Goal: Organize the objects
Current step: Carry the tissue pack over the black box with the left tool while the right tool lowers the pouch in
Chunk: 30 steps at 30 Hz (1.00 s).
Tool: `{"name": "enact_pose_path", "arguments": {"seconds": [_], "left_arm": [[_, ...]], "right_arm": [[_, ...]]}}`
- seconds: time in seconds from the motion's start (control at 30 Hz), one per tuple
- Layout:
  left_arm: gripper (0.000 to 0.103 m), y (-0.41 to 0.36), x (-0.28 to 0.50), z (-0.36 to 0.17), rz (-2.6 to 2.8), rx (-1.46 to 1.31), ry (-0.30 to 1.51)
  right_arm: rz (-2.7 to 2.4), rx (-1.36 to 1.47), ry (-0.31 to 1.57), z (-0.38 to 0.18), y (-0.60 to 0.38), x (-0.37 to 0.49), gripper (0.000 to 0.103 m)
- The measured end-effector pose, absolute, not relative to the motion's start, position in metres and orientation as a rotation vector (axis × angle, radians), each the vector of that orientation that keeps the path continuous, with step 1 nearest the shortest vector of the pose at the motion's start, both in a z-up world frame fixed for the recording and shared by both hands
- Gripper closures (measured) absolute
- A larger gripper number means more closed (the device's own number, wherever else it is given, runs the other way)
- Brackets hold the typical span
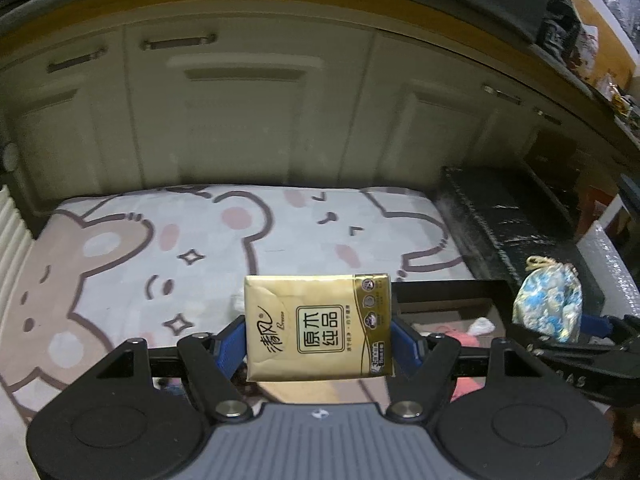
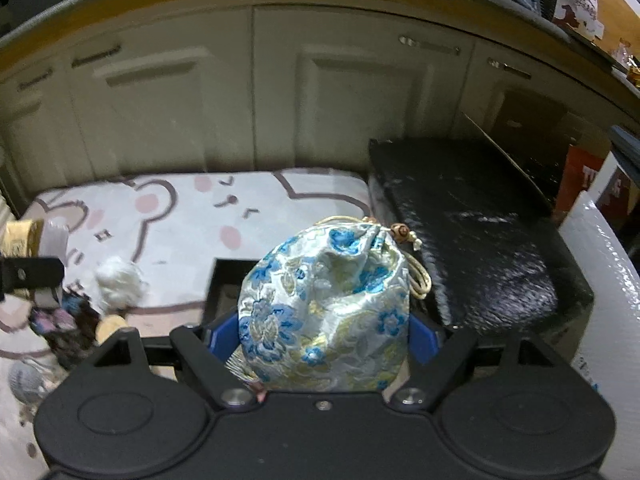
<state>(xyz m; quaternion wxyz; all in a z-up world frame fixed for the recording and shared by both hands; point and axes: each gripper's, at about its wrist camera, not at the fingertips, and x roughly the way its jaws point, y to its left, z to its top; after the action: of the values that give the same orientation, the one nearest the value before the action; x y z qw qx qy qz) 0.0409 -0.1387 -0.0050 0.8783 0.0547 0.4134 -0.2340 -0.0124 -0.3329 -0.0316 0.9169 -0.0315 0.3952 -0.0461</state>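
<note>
Left wrist view shows the left gripper (image 1: pixel 319 344) clamped on a gold tissue pack (image 1: pixel 318 326), long axis upright between its blue fingers (image 1: pixel 230 346), while the right gripper (image 2: pixel 322 336) squeezes a blue-flowered drawstring pouch (image 2: pixel 326 306), cinched neck pointing forward.

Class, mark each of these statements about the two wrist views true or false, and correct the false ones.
1. The left tool grips a gold tissue packet. True.
2. The right tool is empty. False: it is closed on a blue floral drawstring pouch.
3. The pouch's cord carries a bead. True.
4. The mat is plain green. False: it is pale, with cartoon bears.
5. Cabinet doors stand behind the mat. True.
6. The black box lies left of the mat. False: it is on the right.
</note>
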Motion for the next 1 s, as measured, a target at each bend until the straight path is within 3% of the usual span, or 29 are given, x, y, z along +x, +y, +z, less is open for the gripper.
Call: {"name": "enact_pose_path", "arguments": {"seconds": [1.0], "left_arm": [[0.03, -0.225, 0.053, -0.055, -0.75, -0.017, 0.93]], "right_arm": [[-0.015, -0.464, 1.051, -0.12, -0.334, 0.003, 0.019]]}}
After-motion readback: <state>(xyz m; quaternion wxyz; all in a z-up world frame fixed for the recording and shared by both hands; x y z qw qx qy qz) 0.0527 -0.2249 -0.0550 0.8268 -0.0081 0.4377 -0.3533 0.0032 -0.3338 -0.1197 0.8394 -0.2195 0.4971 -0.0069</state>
